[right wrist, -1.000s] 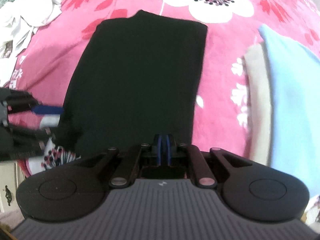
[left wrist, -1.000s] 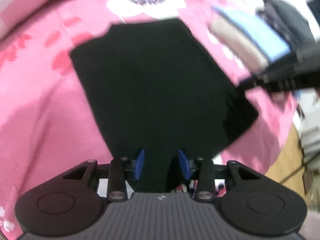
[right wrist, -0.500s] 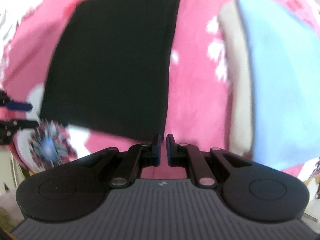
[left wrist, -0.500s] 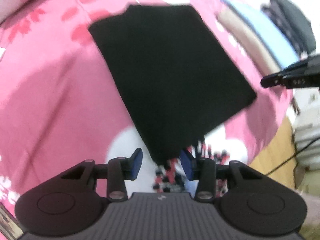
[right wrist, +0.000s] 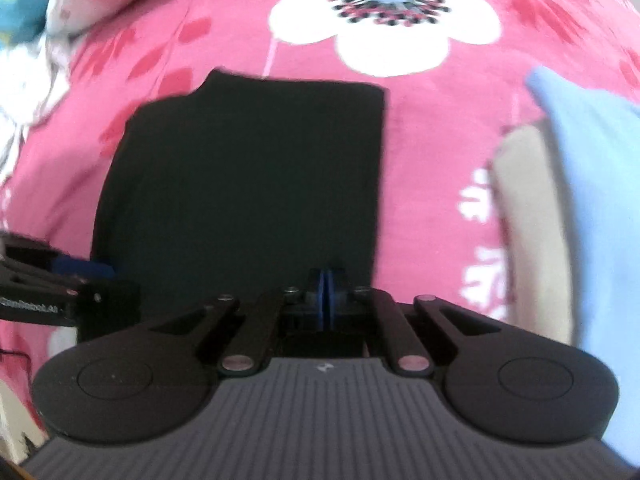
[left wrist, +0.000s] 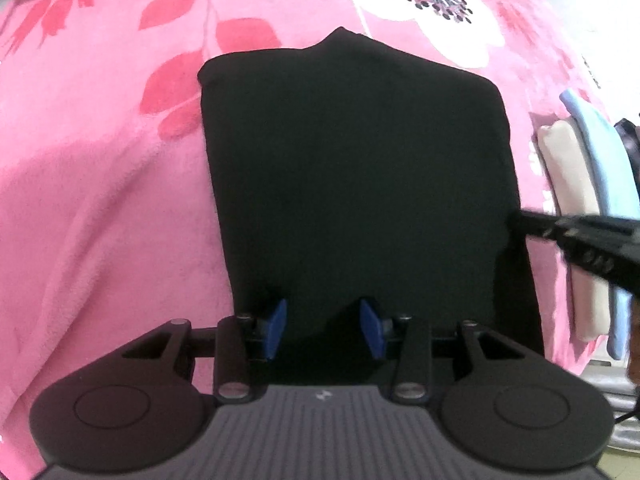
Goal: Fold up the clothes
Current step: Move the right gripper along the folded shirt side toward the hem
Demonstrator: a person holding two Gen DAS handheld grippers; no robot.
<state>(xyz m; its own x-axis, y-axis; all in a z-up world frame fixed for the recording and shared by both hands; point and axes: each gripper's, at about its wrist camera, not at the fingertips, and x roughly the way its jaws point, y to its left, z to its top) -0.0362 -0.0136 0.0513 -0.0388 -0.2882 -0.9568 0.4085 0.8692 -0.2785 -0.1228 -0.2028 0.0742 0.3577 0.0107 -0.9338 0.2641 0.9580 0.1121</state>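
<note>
Where the black garment (left wrist: 356, 184) lies, a pink floral blanket (left wrist: 100, 152) spreads.

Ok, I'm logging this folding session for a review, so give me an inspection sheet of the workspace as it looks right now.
Surface: pink floral blanket with white flowers, covering the bed.
Job's things: black garment lying flat, folded into a rough rectangle; its near edge is at both grippers.
Clutter: folded beige cloth and light blue cloth stacked to the right; white laundry pile at far left.
Grippers: left gripper open, blue pads either side of the garment's near edge; right gripper closed at the near right corner, whether it pinches fabric cannot be told.
Cables: a thin dark cable at the left edge.
Surroundings: blurred; nothing identifiable.
</note>
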